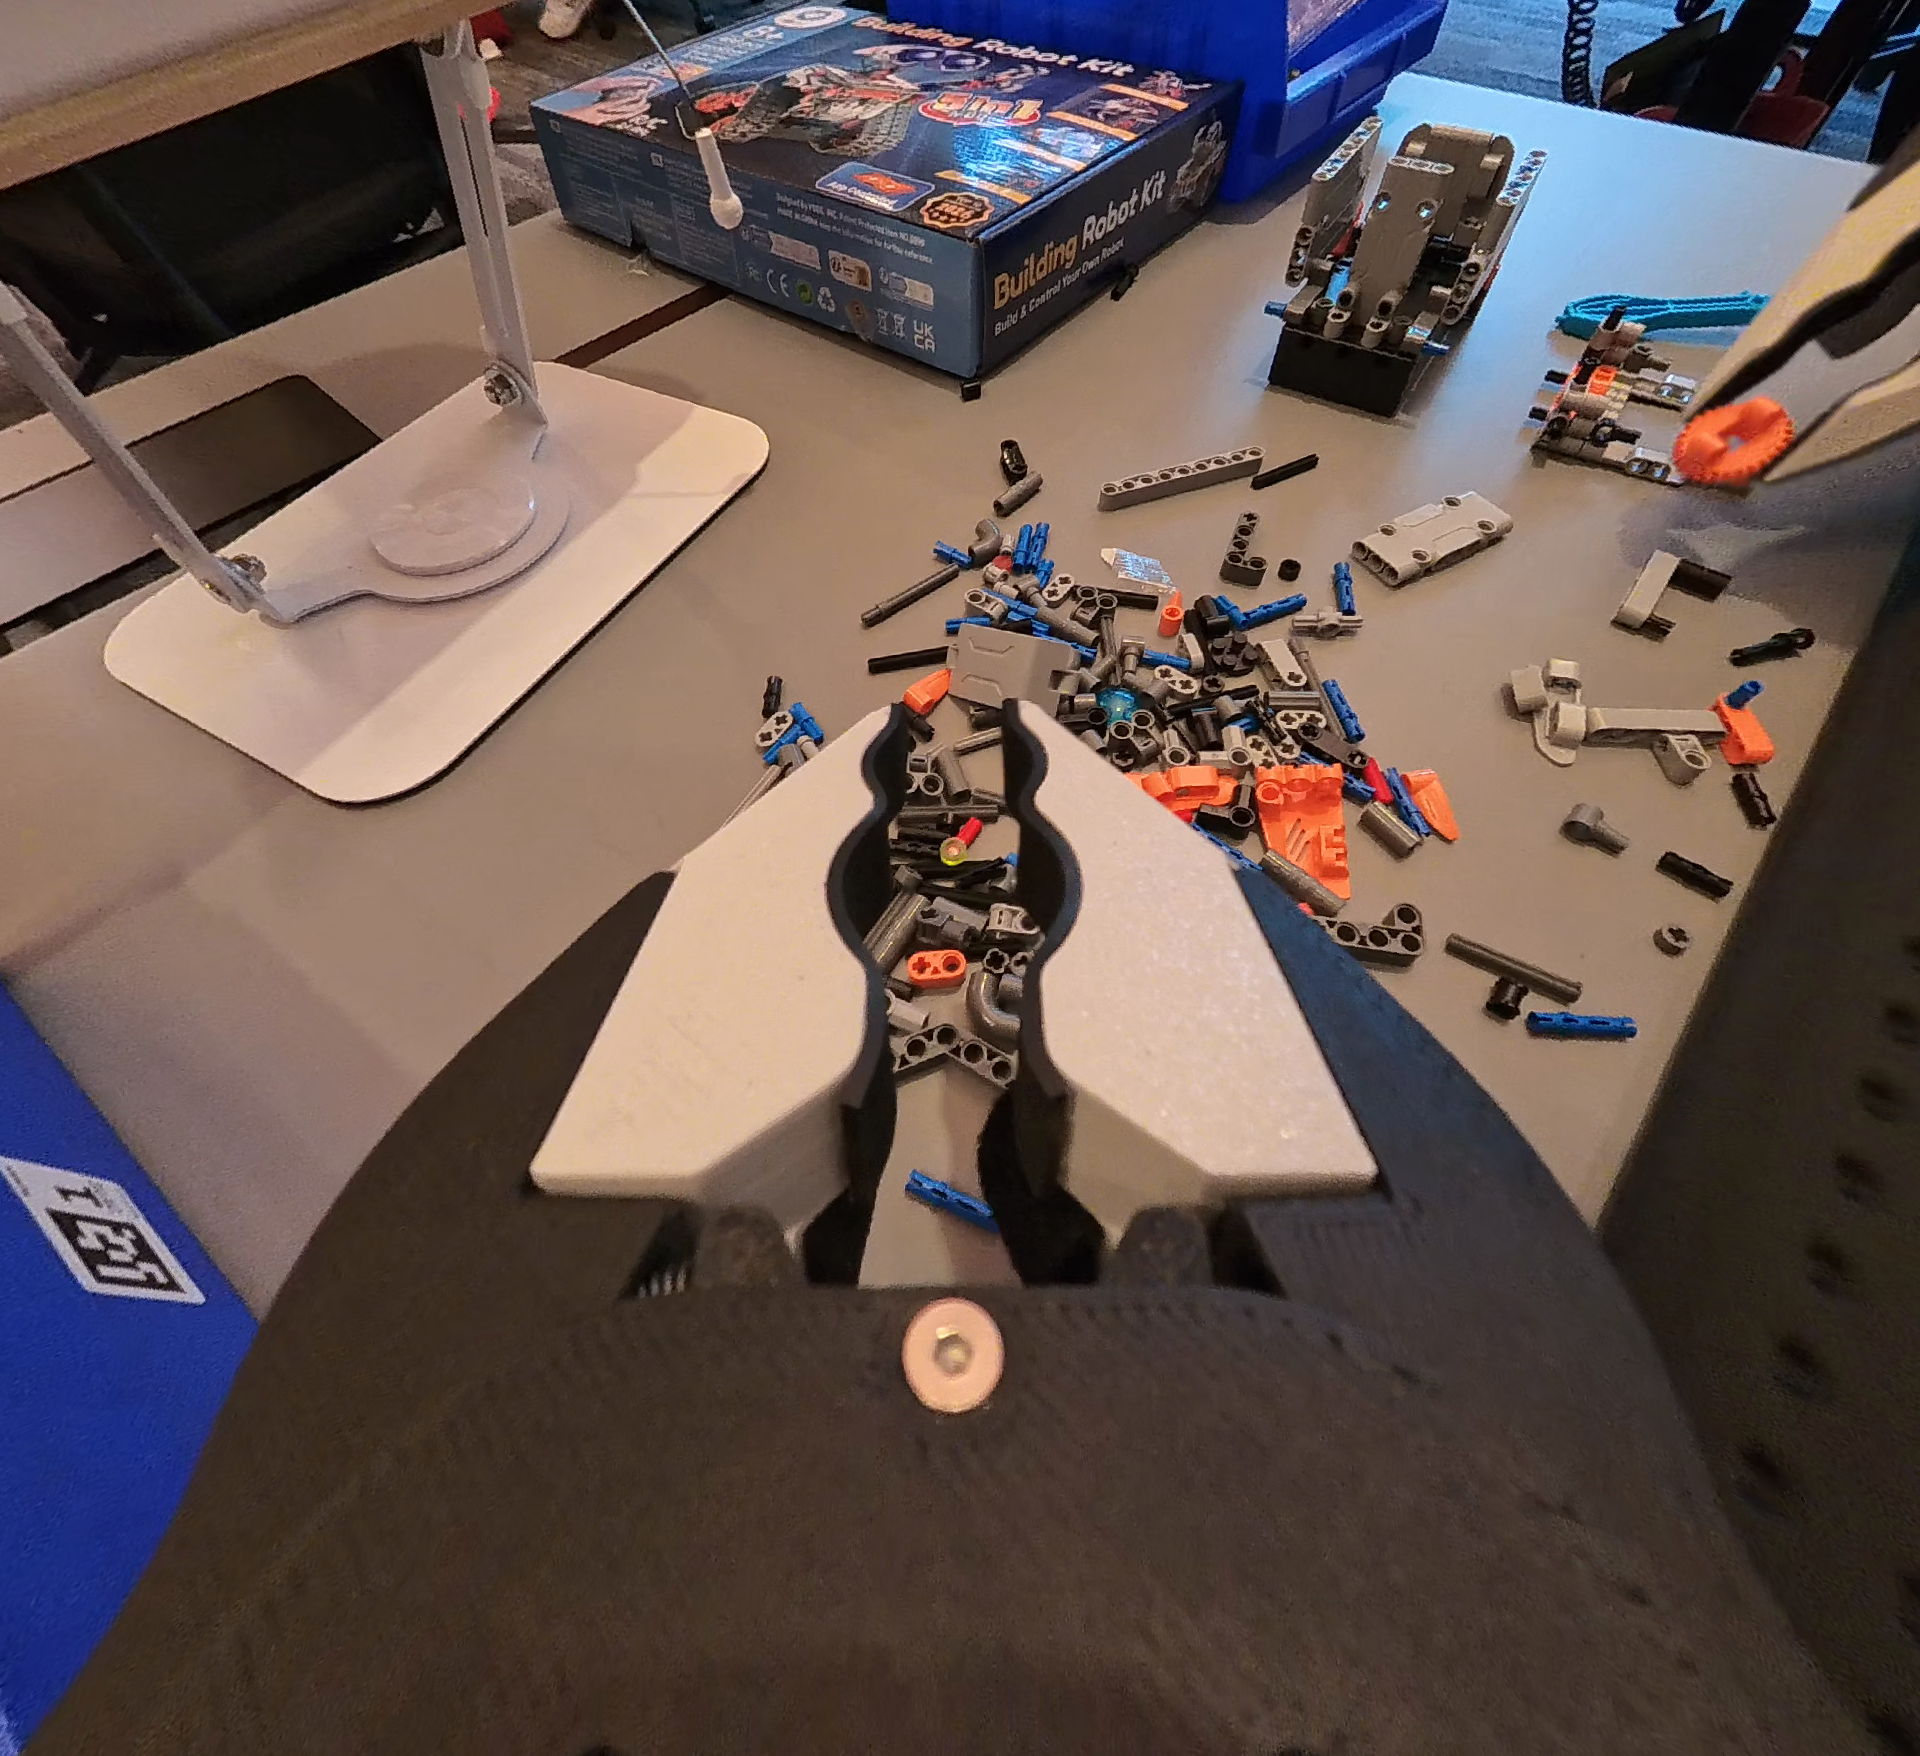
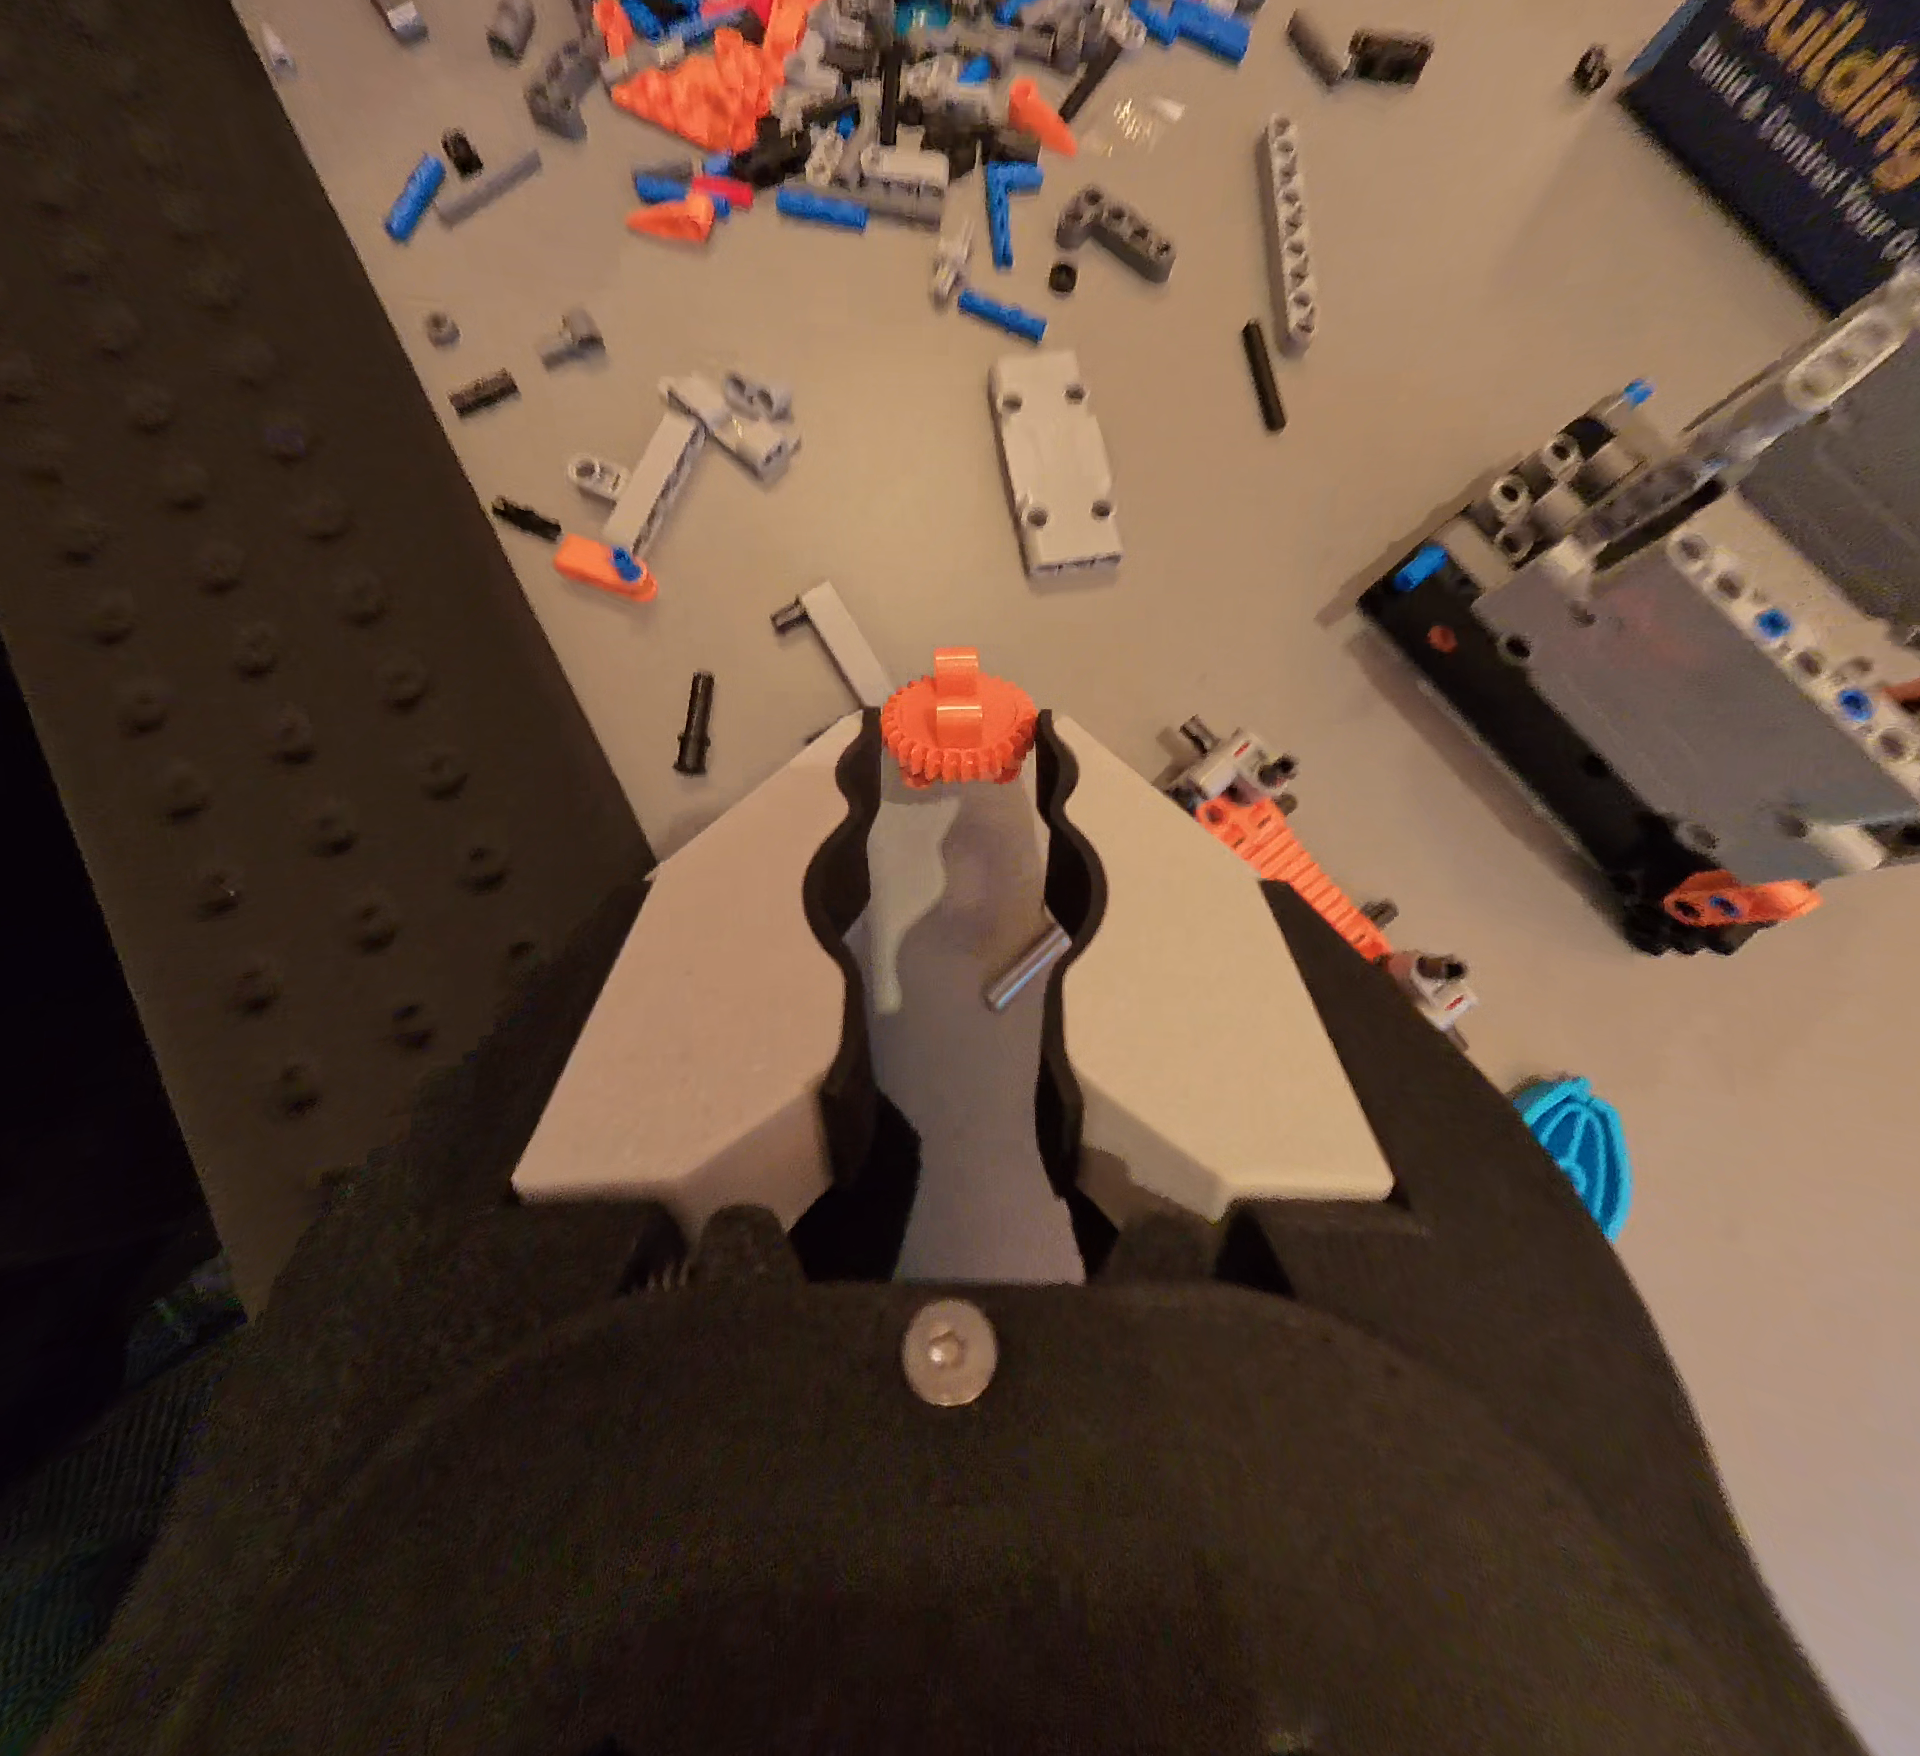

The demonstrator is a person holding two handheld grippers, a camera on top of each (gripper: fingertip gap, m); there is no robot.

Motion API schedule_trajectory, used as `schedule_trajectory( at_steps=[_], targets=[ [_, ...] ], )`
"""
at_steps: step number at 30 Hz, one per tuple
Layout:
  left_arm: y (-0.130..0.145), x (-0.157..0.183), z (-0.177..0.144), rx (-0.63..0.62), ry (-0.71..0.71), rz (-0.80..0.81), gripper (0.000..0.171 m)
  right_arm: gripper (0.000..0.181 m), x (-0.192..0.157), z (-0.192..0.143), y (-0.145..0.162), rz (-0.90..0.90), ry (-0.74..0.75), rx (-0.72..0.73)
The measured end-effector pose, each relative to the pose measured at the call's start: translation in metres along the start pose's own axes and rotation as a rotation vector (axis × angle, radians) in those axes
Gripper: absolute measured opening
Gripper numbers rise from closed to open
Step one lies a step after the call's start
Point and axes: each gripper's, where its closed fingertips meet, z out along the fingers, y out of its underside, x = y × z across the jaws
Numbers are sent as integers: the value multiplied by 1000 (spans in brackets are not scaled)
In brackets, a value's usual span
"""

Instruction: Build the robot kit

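My right gripper is shut on an orange toothed gear, held at its fingertips above the grey table. The gear also shows in the left wrist view, clamped by the right gripper at the right edge. My left gripper hovers over a heap of small grey, black, blue and orange building pieces. Its jaws stand slightly apart with nothing between them. A part-built grey and black model stands beyond the heap, and it shows in the right wrist view.
A blue kit box and a blue bin stand at the back. A white lamp stand sits at left. A grey flat panel, an orange toothed strip and a light-blue piece lie near the right gripper. A black studded mat lies at left. Across from one pair of fingers to the other is roughly 30 cm.
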Motion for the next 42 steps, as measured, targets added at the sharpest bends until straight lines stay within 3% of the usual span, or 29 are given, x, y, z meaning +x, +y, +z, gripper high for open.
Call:
schedule_trajectory(
  at_steps=[10, 17, 21, 31, 42],
  targets=[
    [-3, 10, 4, 8, 37, 35, 20, 28, 5, 18, -84, -38, -51, 181],
    [-17, 24, 6, 42, 83, 41, 23, 28, -12, 38, -127, -87, -131, 244],
    [-37, 38, 5, 81, 141, 19, 28, 28, -16, 48, -125, -84, -158, 264],
    [-53, 94, 38, 51, 331, 35, 29, 28, -21, 52, -121, -76, -214, 292],
    [-34, 121, 56, -9, 378, 130, 25, 28, -33, 54, -119, -138, -229, 277]
  ],
)
